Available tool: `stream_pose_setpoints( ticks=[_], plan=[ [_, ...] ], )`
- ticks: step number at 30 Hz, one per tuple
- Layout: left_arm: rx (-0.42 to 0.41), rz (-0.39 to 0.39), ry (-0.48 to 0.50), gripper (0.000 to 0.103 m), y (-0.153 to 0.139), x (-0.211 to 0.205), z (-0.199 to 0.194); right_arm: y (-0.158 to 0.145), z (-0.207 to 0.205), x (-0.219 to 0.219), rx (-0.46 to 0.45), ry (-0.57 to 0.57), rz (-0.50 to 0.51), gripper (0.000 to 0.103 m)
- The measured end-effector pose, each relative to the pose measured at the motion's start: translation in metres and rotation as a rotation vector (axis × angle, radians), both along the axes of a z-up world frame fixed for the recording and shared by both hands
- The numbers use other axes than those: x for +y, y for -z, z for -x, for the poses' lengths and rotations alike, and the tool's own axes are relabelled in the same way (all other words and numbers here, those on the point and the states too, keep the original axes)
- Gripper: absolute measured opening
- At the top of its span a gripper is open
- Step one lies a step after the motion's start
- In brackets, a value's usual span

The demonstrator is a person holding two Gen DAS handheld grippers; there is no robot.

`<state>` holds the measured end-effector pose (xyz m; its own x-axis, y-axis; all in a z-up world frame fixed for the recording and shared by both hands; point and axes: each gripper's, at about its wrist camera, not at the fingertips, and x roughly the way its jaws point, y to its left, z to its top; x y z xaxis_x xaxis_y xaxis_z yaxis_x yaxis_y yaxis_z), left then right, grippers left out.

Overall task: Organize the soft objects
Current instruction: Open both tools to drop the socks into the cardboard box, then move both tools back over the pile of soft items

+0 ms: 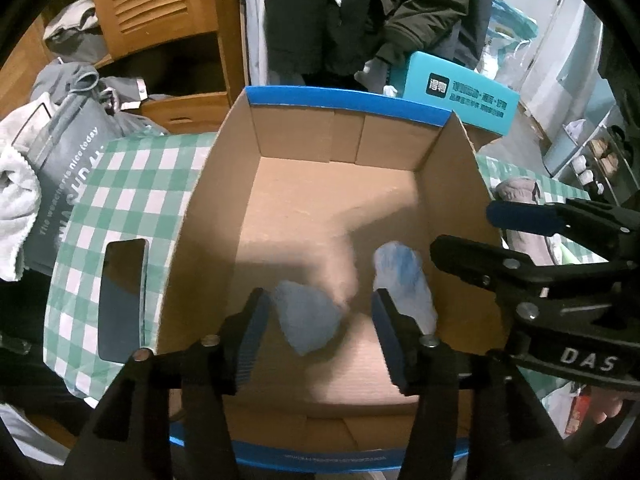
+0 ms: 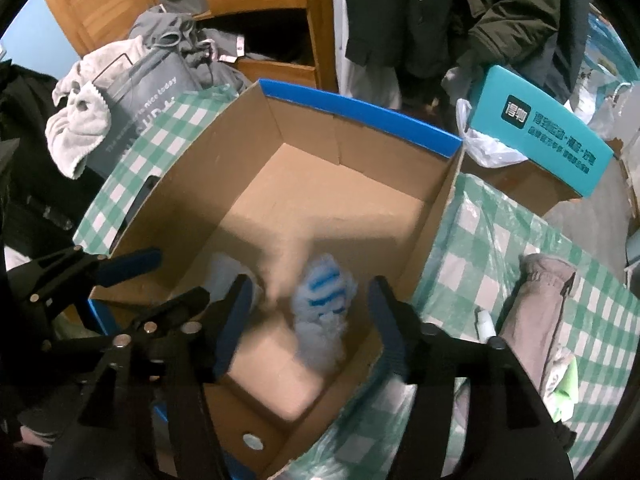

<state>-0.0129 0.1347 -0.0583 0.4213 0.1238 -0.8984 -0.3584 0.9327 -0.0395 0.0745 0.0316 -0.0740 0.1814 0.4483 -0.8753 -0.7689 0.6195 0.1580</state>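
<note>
An open cardboard box point(image 1: 216, 184) with a blue rim stands on a green checked cloth; it also shows in the right wrist view point(image 2: 436, 216). A pale grey-blue soft bundle point(image 1: 306, 320) and a fluffy blue-striped sock point(image 1: 404, 276) lie blurred in the box. My left gripper point(image 1: 318, 336) is open above the grey-blue bundle. My right gripper point(image 2: 310, 320) is open above the striped sock point(image 2: 324, 308); it also shows at the right in the left wrist view point(image 1: 464, 232). A pinkish-grey garment point(image 2: 536, 308) lies on the cloth right of the box.
A dark phone point(image 1: 122, 300) lies on the cloth left of the box. A grey bag point(image 1: 68, 176) with clothes and a white towel point(image 2: 76, 128) sits at the left. A teal box point(image 2: 544, 136) stands behind. Wooden cabinets and hanging dark coats point(image 1: 360, 12) are at the back.
</note>
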Motion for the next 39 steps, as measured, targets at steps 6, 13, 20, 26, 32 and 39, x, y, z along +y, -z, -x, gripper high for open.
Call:
stream_pose_setpoints(
  ticks=[6,13,20,26,32,39],
  plan=[
    [-0.001,0.008,0.006,0.060,-0.002,-0.003,-0.001,-0.008,-0.004,-0.010,-0.021,0.026,-0.009,0.069],
    [-0.016,0.008,0.029,0.061,-0.009,-0.015,-0.005,-0.013,-0.009,-0.029,-0.035,0.060,-0.015,0.071],
    [-0.019,0.010,0.062,0.064,-0.011,-0.030,-0.011,-0.018,-0.011,-0.050,-0.052,0.088,-0.017,0.071],
    [-0.013,0.011,0.090,0.064,-0.012,-0.046,-0.017,-0.019,-0.015,-0.073,-0.063,0.115,-0.020,0.072],
    [-0.017,0.010,0.125,0.064,-0.015,-0.064,-0.023,-0.018,-0.018,-0.098,-0.063,0.144,-0.027,0.072],
    [-0.011,0.011,0.158,0.064,-0.017,-0.085,-0.029,-0.014,-0.025,-0.131,-0.057,0.193,-0.026,0.072]
  ],
)
